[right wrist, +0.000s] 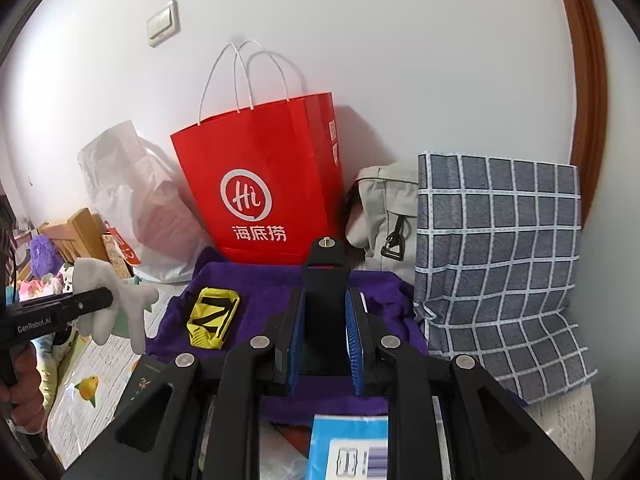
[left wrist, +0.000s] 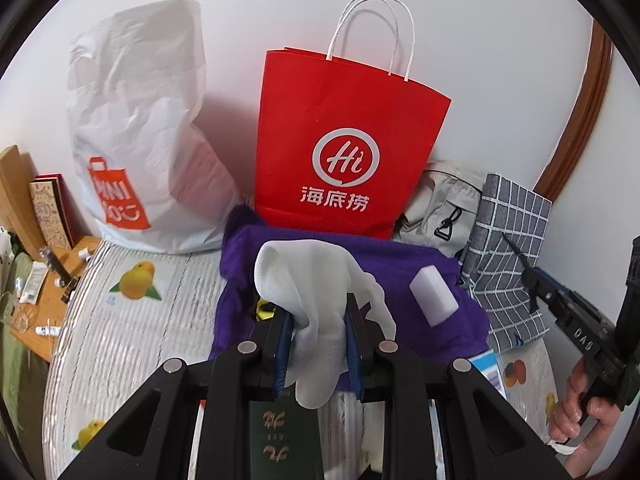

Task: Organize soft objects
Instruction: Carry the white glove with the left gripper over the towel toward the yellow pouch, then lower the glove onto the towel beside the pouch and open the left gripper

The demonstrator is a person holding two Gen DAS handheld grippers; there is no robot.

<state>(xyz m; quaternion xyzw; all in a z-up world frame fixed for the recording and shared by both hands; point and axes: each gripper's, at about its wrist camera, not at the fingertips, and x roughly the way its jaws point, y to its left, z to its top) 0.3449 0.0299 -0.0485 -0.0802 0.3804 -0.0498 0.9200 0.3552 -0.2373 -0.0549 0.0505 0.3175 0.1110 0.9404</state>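
My left gripper (left wrist: 316, 320) is shut on a white glove (left wrist: 304, 280) that drapes over and between its blue pads, above a purple towel (left wrist: 400, 260). A white foam block (left wrist: 434, 296) lies on the towel's right part. In the right wrist view the same left gripper (right wrist: 108, 298) shows at the left with the white glove (right wrist: 120, 300) hanging from it. My right gripper (right wrist: 326, 308) is shut on a black block (right wrist: 324, 280) with a metal stud on top, over the purple towel (right wrist: 264, 280). A yellow crumpled item (right wrist: 212, 316) rests on the towel.
A red paper bag (left wrist: 344, 152), a white plastic bag (left wrist: 140, 140), a grey backpack (left wrist: 444, 208) and a checked cloth bag (right wrist: 496, 260) stand along the wall. The right gripper (left wrist: 524, 264) and a hand (left wrist: 580, 412) show at right. The mat (left wrist: 132, 320) has fruit prints.
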